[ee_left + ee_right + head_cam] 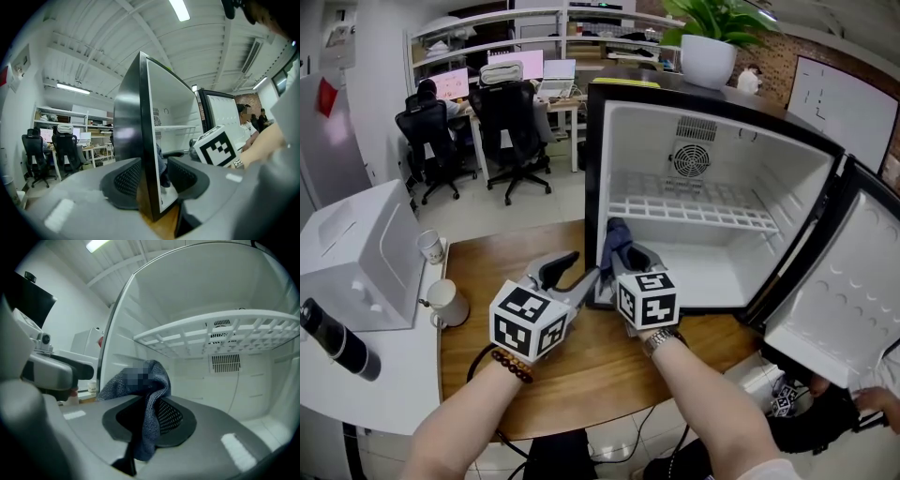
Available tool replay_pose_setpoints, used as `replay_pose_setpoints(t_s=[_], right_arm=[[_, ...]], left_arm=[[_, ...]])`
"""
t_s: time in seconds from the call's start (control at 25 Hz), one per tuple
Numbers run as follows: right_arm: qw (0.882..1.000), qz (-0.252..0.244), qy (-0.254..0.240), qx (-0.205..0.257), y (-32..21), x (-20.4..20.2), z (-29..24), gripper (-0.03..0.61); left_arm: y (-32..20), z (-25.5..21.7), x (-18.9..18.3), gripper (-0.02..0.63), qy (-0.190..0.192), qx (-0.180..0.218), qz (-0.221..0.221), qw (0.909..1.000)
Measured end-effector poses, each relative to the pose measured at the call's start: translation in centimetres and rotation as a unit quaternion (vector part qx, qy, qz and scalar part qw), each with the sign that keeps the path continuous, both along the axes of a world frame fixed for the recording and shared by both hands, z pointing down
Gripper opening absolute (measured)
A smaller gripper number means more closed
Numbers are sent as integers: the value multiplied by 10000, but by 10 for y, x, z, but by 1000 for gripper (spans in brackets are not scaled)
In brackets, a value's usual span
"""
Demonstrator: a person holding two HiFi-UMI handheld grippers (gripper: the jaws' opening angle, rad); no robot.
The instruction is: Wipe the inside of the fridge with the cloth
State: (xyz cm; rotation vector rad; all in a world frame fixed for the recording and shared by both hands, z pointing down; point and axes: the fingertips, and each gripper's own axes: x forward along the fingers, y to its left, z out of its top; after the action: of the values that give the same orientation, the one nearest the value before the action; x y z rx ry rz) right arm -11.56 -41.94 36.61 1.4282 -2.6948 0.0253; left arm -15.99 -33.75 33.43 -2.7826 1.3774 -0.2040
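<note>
Clamped tight on the blue cloth with the right gripper, just inside the fridge's lower left mouth, below its white rack. Pinching the fridge's left wall with the left gripper, close alongside. Door swung wide right of the fridge; mug well left of it.

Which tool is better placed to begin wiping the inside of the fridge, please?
Right. The right tool holds the cloth and points into the open fridge below the shelf; the left tool is clamped on the side wall and carries no cloth.
</note>
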Motion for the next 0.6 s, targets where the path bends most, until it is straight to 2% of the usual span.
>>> replay_pose_setpoints(t_s=[0.6], right_arm=[[9987, 272, 431, -90, -57, -1, 14, 55]], left_arm=[[-10, 7, 4, 186, 126, 26, -214, 9997]])
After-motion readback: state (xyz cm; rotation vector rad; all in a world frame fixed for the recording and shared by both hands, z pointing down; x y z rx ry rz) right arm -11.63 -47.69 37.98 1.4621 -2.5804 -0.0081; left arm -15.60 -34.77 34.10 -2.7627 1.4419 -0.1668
